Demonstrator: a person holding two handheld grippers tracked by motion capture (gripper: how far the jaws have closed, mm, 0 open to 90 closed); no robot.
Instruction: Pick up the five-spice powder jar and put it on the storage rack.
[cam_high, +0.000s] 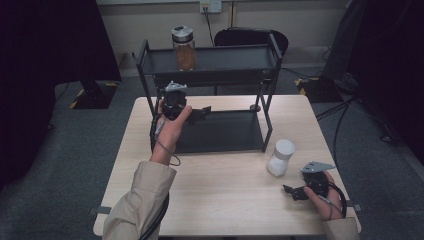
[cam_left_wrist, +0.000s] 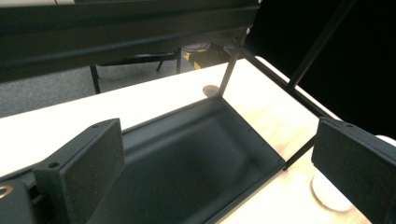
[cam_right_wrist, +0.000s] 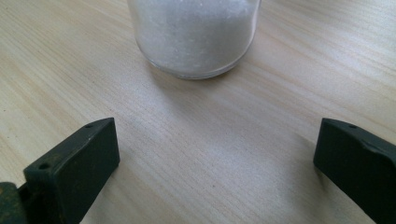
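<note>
White-filled jar (cam_high: 280, 157) stood upright on the bench (cam_high: 225, 200), just right of the black two-tier rack (cam_high: 210, 95) and a little ahead of the right tongs (cam_high: 295, 192), which were spread wide and empty. To take it well, those tongs probably needed to slide forward level until the jar sat centred between the jaws, then close gently low on its body. Left tongs (cam_high: 202, 112) waited open over the rack's lower tray (cam_left_wrist: 196, 154).

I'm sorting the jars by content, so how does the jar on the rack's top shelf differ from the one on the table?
The top-shelf jar holds something brown, while the table jar holds a white, grainy fill. The top-shelf jar has a dark lid with a silvery rim; the table jar has a white lid. The top-shelf jar stands far from both grippers; the table jar stands just ahead of the open right gripper. Both are upright, clear and closed.
</note>
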